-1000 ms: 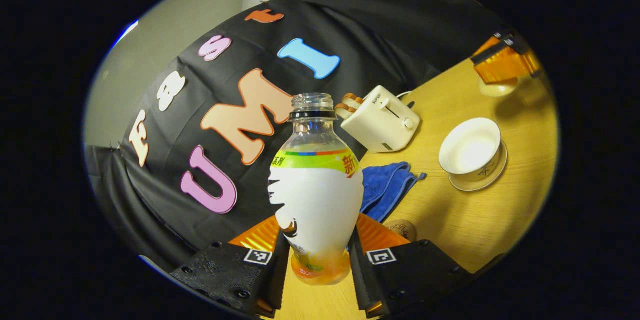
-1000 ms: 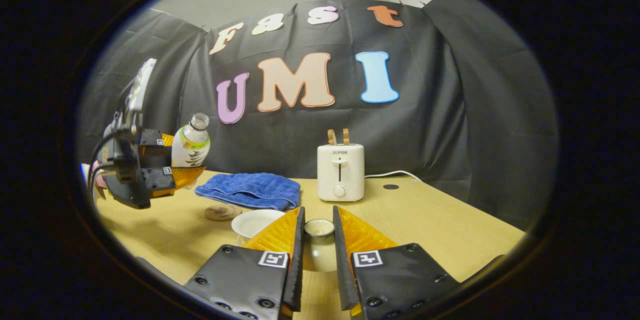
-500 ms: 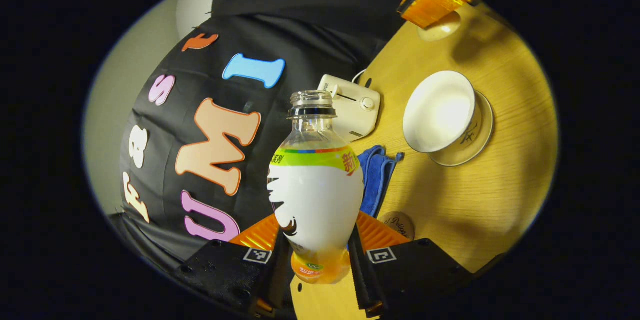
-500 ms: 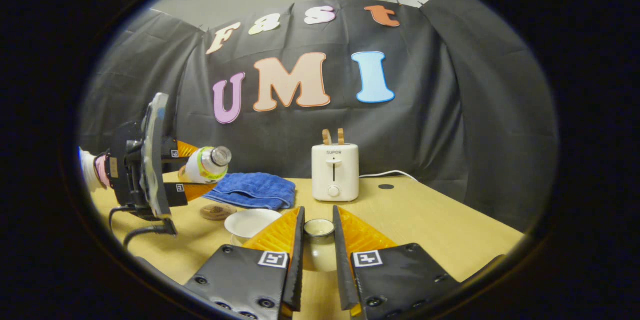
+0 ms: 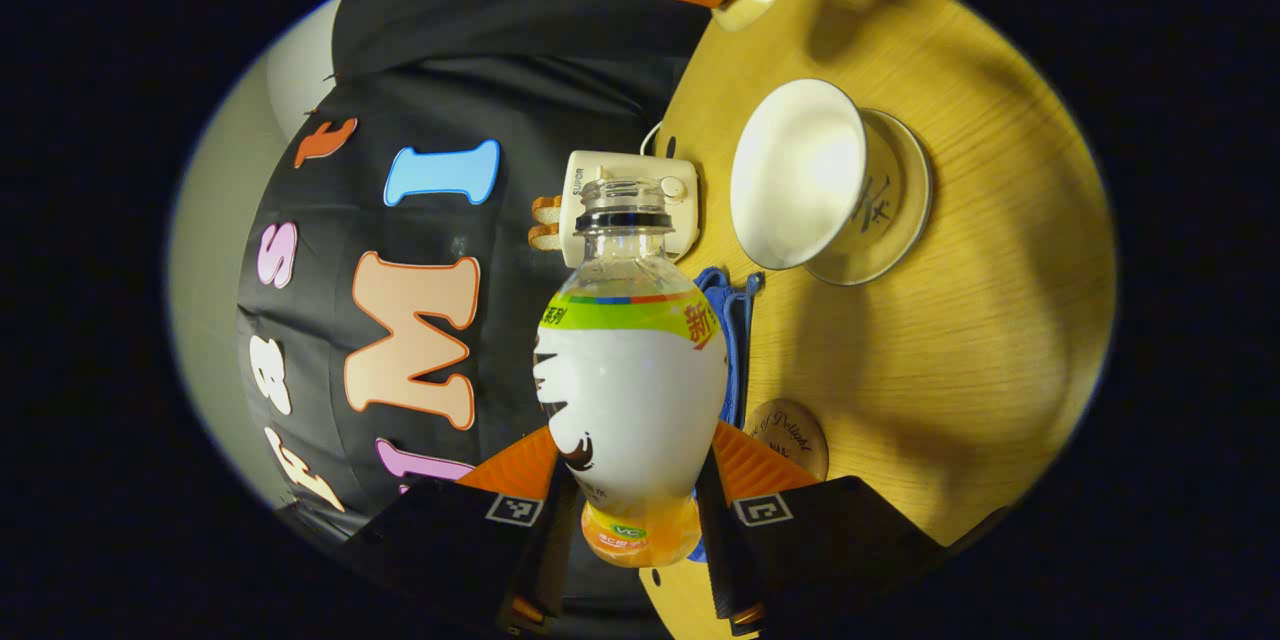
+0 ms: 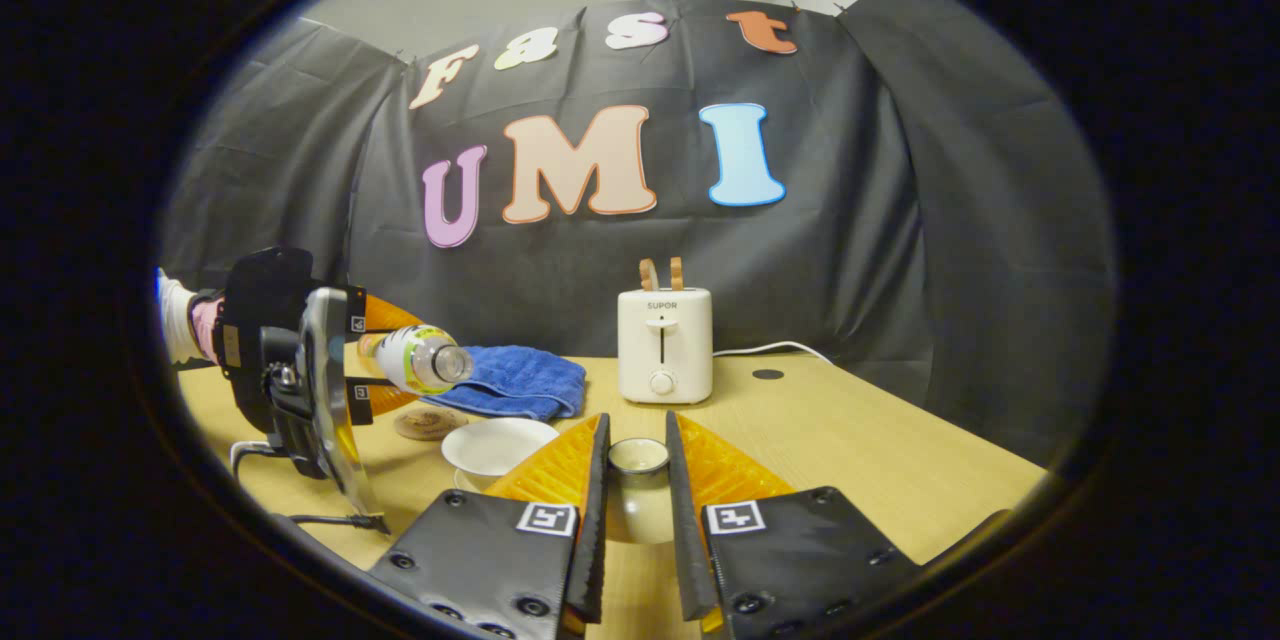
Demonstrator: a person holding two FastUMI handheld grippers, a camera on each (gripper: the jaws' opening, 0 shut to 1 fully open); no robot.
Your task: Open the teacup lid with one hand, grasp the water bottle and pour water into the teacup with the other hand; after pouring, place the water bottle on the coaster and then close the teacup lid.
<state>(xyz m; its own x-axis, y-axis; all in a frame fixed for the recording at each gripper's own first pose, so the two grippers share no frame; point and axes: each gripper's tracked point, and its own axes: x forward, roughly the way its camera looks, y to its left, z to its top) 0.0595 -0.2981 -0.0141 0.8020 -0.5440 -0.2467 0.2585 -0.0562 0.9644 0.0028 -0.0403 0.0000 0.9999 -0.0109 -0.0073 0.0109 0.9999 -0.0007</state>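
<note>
Teacup lid is sitting closest in the right gripper view, pinched between both fingers of the right gripper, which is closed on it above the table; in the left gripper view the left gripper is clamping both fingers on the lower body of the uncapped water bottle, tipped about level with its open mouth pointing toward the teacup; the teacup is sitting uncovered on its saucer; the coaster is lying bare near the blue cloth; farther back, the toaster is standing near the booth wall.
</note>
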